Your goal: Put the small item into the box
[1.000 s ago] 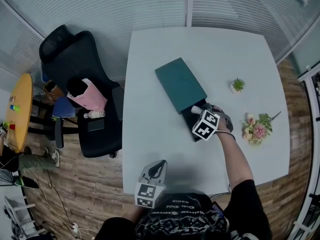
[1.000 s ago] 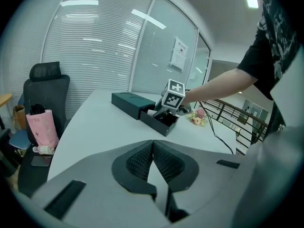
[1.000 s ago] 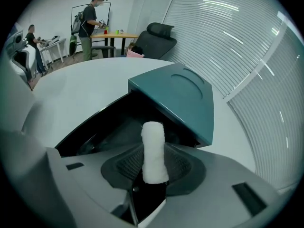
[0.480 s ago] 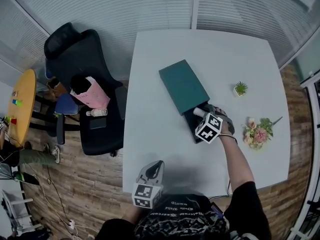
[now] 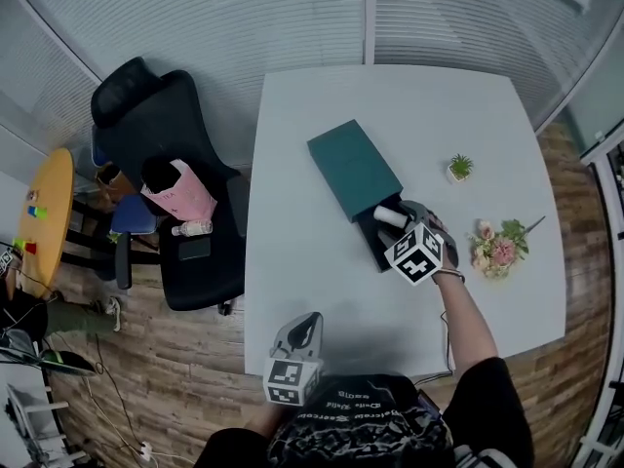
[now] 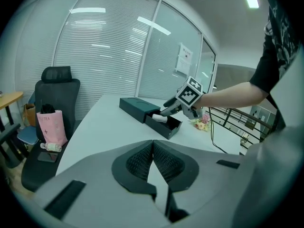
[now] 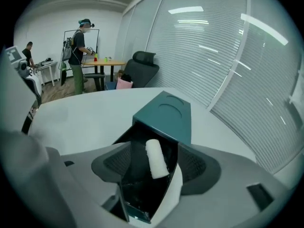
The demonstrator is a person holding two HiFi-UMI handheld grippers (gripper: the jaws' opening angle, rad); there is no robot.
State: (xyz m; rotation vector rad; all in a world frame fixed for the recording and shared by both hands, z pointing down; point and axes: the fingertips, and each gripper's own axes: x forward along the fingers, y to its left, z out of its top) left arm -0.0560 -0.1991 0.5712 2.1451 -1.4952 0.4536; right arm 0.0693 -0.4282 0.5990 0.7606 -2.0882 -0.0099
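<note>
Tool by tool, from the head view: holds the left tool (image 5: 304, 328) low at the near edge of the pale grey counter (image 5: 312, 261), well apart from the work. Reaches the right tool (image 5: 406, 222) over the dark teal cardboard box (image 5: 353, 169), at the black pull-out tray (image 5: 373, 247) drawn out of its near end. Shows the small white cylindrical roll (image 5: 392, 215) lying in that tray, just beside the box's mouth.

From the left gripper view: shows the left tool (image 6: 153, 152) with both jaws pressed together and nothing between them. Catches, far across the counter, the box (image 6: 135, 105), the roll (image 6: 160, 118) in the tray and the right tool (image 6: 172, 109) above it.

From the right gripper view: shows the right tool (image 7: 154, 167) with jaws spread wide on either side of the tray (image 7: 135, 189), gripping nothing. Finds the roll (image 7: 156, 158) between them but clear of both pads, lying lengthwise in the tray under the box's teal edge.

Looks light and somewhat soft, perhaps cloth or paper, so unlikely to break but apt to roll or squash. Best taken, if moved again, across the middle of its round side with a gentle squeeze. Seems already placed. Probably leaves only drawing the right tool clear and perhaps sliding the tray shut.
</note>
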